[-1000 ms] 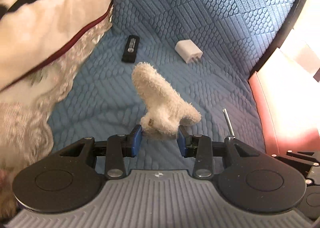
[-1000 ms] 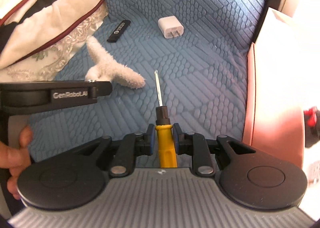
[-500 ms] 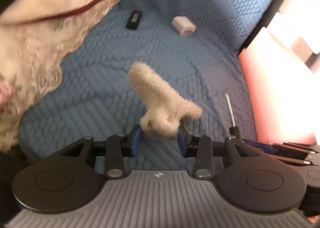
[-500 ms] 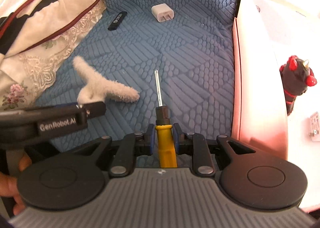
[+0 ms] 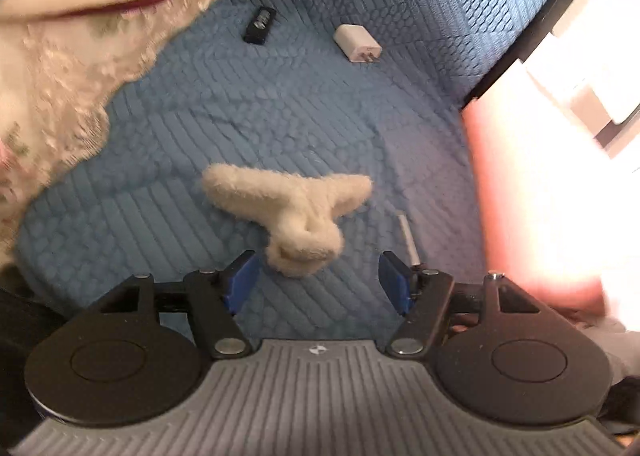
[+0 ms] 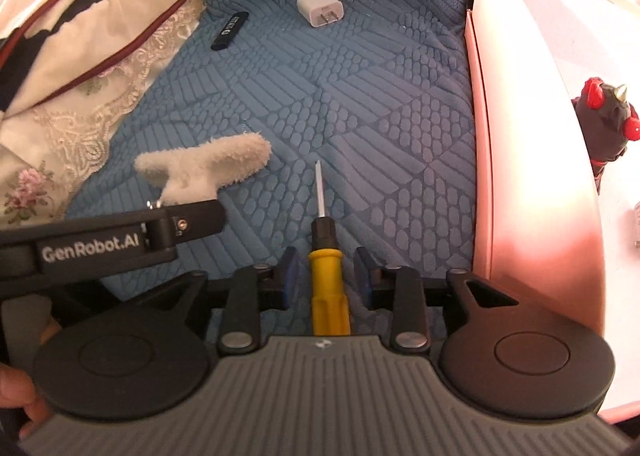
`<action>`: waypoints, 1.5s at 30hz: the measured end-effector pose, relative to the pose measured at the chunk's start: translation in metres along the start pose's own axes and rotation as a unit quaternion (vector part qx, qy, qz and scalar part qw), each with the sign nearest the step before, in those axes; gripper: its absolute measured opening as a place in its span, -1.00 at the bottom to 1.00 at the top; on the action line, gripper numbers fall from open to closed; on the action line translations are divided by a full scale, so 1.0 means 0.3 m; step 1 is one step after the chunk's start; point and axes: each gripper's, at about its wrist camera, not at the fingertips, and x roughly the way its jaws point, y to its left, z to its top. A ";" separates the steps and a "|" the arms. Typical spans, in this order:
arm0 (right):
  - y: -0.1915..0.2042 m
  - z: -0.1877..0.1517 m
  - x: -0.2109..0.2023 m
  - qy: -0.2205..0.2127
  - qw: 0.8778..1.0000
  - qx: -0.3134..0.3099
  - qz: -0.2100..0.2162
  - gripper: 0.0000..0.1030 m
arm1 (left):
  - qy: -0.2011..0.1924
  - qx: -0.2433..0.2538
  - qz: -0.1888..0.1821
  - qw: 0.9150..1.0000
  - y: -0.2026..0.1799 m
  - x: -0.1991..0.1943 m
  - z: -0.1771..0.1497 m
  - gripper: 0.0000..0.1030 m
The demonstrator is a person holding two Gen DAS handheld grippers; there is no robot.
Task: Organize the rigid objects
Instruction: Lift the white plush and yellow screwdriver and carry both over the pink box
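Right gripper [image 6: 325, 274] astride screwdriver [image 6: 327, 288], jaws parted

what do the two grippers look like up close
Both match: the left gripper and right gripper have black linkage arms, blue finger pads, round black discs and a ribbed grey body. The left one's side reads GenRobot.AI in white.

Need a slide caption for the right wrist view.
Open right gripper straddles a yellow screwdriver lying on the blue cushion.
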 end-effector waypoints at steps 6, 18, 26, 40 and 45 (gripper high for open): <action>0.002 0.003 0.022 0.015 1.000 0.002 -0.010 -0.29 | -0.008 -0.001 0.002 1.000 0.004 -0.003 0.016 0.39; 0.003 -0.001 0.024 0.001 1.000 0.002 -0.026 -0.57 | -0.016 0.011 0.009 1.000 0.000 0.011 0.024 0.37; 0.000 0.047 0.021 -0.030 0.999 0.007 -0.028 -0.57 | -0.022 0.024 0.016 0.999 -0.011 0.026 0.039 0.36; -0.033 0.075 0.055 -0.026 0.997 0.057 -0.035 -0.40 | -0.024 0.020 0.024 0.999 0.002 0.035 0.051 0.36; -0.008 0.059 0.072 -0.013 0.998 0.034 -0.047 -0.37 | -0.025 0.017 0.023 0.999 0.001 0.038 0.059 0.35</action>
